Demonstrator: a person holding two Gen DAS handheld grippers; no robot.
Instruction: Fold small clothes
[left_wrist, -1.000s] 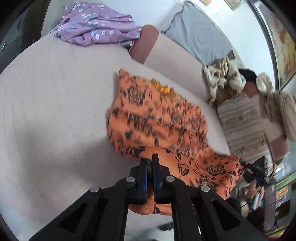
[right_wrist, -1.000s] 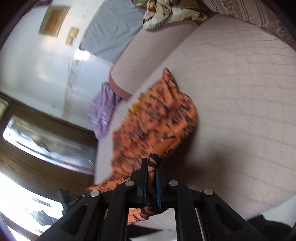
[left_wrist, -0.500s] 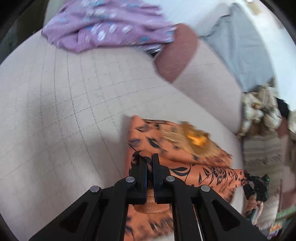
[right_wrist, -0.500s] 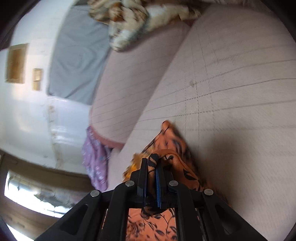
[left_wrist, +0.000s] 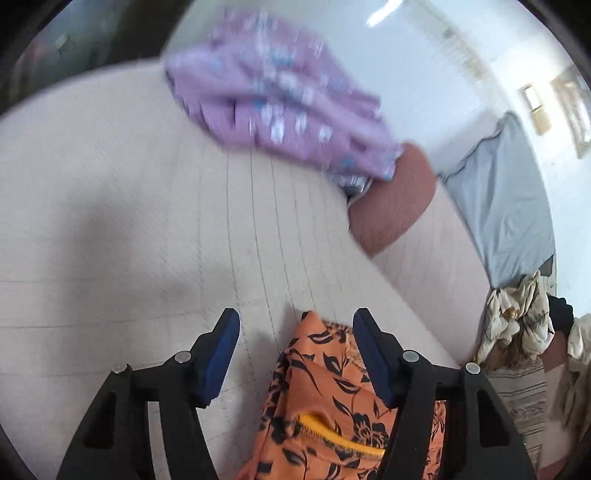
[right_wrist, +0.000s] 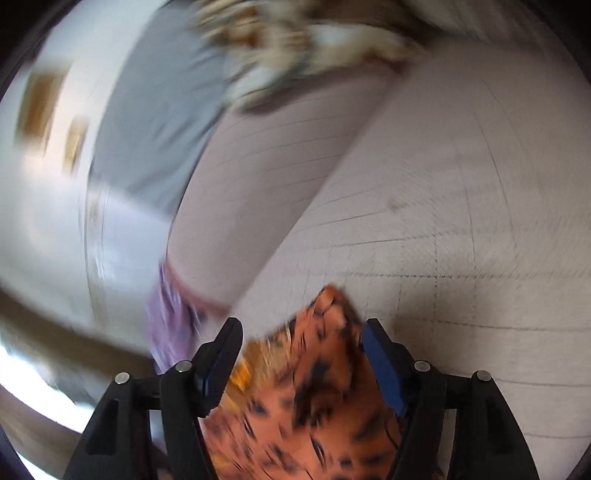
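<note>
An orange garment with black flower print (left_wrist: 325, 398) lies folded on the beige quilted sofa seat (left_wrist: 129, 229). A yellow trim strip shows on it in the left wrist view. My left gripper (left_wrist: 295, 332) is open, its jaws wide apart over the garment's far corner. The garment also shows, blurred, in the right wrist view (right_wrist: 306, 398). My right gripper (right_wrist: 301, 339) is open too, with the garment's other far corner between its jaws. Neither gripper holds the cloth.
A purple floral garment (left_wrist: 280, 107) lies on the sofa's far end by a reddish bolster (left_wrist: 391, 206). A grey cushion (left_wrist: 509, 199) leans on the wall. A crumpled cream patterned cloth (left_wrist: 517, 321) sits at the right; it also shows blurred in the right wrist view (right_wrist: 306, 44).
Both grippers carried the orange garment's edge forward over itself, laid it down on the seat, then opened and let go. Both cameras are still moving, with blur.
</note>
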